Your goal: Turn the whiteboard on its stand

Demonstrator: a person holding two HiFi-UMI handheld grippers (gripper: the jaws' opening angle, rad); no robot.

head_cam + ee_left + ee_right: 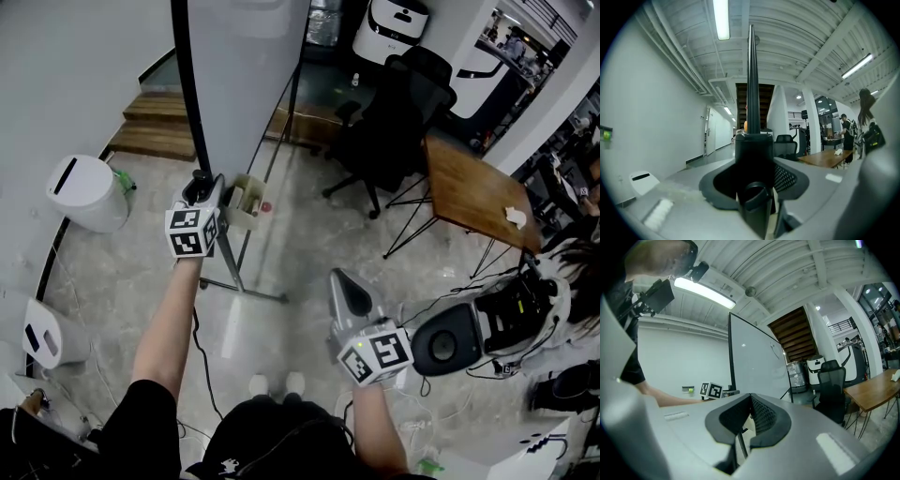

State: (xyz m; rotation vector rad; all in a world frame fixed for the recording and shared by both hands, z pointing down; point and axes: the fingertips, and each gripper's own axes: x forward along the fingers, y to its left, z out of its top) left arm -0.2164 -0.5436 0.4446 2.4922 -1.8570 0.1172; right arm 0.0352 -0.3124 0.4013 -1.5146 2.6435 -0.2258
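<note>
Two grippers: the left gripper (pixel 199 178) is clenched on the black edge of the one whiteboard (pixel 248 75), which stands upright on its stand just ahead, its top cut off. The right gripper (pixel 340 279) is closed on nothing, well apart from it. One white bin (pixel 84 192) and a second white bin (pixel 52 337) sit far left. One black chair (pixel 394 122) and one wooden table (pixel 473 192) stand right. The people beyond are too small to make out.

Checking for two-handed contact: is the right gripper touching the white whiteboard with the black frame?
No: in the head view the right gripper sits low and to the right, clear of the black-framed white whiteboard.
</note>
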